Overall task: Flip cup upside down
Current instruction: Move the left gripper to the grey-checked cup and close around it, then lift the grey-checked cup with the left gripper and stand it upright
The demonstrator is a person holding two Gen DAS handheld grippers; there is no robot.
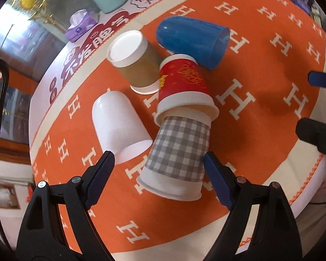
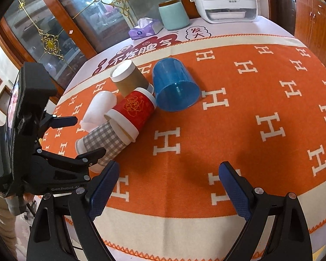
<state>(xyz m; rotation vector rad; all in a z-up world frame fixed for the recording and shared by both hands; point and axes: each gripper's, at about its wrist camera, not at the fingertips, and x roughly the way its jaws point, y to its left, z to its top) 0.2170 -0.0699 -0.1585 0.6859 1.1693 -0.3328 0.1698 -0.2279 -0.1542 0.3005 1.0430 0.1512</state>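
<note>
Five cups lie toppled in a cluster on the desk point(image 2: 260, 69), which wears an orange woven cloth patterned with white H letters. The grey checked paper cup point(image 1: 178, 154) lies on its side with its mouth end tucked into the red paper cup point(image 1: 182, 82), itself on its side; the left gripper point(image 1: 158, 163) stands wide apart around that checked cup, fingers either side, not touching. Just beside them lie a smooth white plastic cup point(image 1: 117, 121), a brown paper cup point(image 1: 134, 63) with white rims, and a translucent blue plastic cup point(image 1: 191, 39), its open mouth showing nothing inside. The right gripper point(image 2: 169, 178) hovers open over bare cloth, well apart from the pile. At the far edge stand a mint cylindrical canister point(image 2: 173, 15) and a purple tissue box point(image 2: 143, 29).
</note>
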